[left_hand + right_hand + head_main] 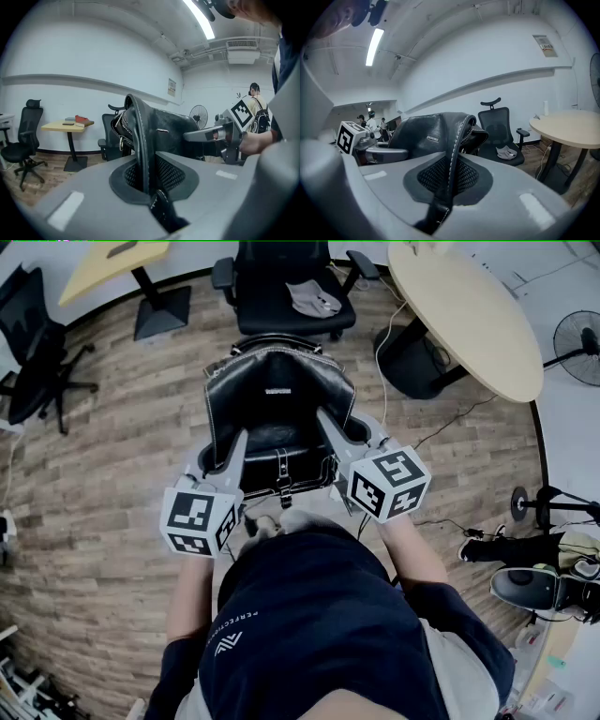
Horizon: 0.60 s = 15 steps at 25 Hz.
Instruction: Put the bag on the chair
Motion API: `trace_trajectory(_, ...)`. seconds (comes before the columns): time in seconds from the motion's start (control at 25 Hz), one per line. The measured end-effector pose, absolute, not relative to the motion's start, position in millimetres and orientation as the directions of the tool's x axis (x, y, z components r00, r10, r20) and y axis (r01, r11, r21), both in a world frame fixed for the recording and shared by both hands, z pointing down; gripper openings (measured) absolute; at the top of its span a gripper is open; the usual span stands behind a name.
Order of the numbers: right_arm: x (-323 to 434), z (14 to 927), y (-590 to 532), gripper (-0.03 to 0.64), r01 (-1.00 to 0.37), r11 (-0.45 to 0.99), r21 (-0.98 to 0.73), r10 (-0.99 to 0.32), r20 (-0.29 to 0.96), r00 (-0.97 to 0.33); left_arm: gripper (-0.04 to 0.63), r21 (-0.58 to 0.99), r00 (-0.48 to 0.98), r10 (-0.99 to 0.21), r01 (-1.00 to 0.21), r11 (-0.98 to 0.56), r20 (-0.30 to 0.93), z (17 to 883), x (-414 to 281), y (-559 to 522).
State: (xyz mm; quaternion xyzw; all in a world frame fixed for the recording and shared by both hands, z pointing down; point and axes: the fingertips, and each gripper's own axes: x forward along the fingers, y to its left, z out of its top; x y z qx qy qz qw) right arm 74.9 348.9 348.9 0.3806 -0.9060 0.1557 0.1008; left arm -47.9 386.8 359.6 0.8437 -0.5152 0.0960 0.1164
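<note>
The left gripper (149,177) has its jaws nearly together, clamped on a stitched edge of the black leather bag (277,399). The right gripper (449,180) is likewise clamped on the bag's opposite stitched edge. The bag hangs between both grippers at frame centre in the head view, above the wood-plank floor (112,427). The black office chair (272,306) stands at upper centre, a grey cloth (314,299) lying on its seat. A round beige table (469,315) occupies the upper right.
</note>
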Motion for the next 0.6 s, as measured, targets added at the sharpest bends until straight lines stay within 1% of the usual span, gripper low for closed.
trace_trajectory(0.36, 97, 367, 310, 0.026, -0.716, 0.647, -0.262, -0.640, 0.324, -0.697, 0.052, 0.111, 0.443, -0.838, -0.895, -0.431, 0.319, 375, -26, 349)
trace_trajectory(0.6, 104, 367, 286, 0.026, -0.706, 0.660, -0.257, -0.630, 0.321, -0.707, 0.054, 0.102, 0.424, -0.849, -0.905, -0.413, 0.316, 376, -19, 327)
